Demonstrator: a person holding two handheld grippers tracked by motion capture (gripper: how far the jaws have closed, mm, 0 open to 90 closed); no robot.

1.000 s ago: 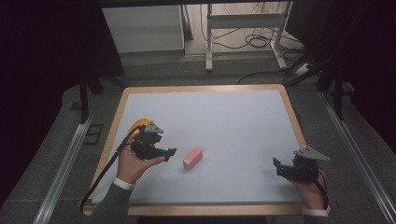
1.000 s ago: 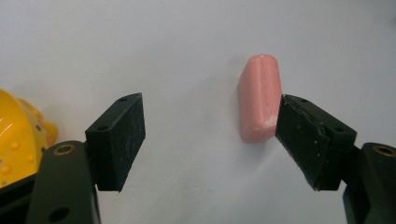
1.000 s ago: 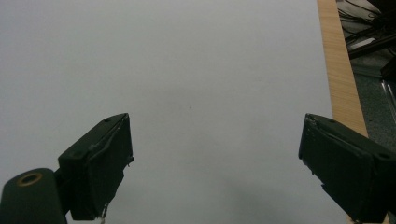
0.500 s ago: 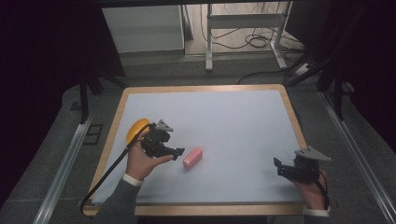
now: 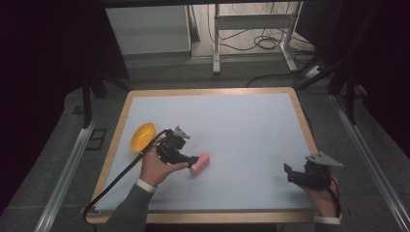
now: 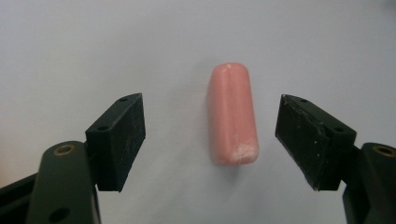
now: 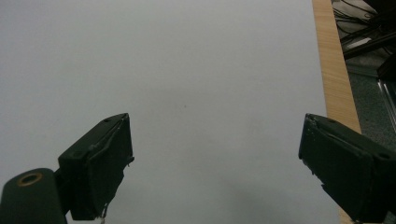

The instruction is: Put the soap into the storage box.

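Beyond my counter (image 5: 251, 101), a white cabinet (image 5: 147, 29) stands beside a metal frame (image 5: 254, 29) with tangled floor cables (image 5: 263, 43).

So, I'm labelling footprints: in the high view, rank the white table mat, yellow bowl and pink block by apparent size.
1. White table mat, by far the largest.
2. Yellow bowl.
3. Pink block, somewhat smaller than the bowl.

One pink block (image 5: 200, 163), one yellow bowl (image 5: 142, 136), two claws.

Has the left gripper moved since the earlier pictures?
Yes. The left gripper has moved right, away from the yellow bowl, up to the pink block.
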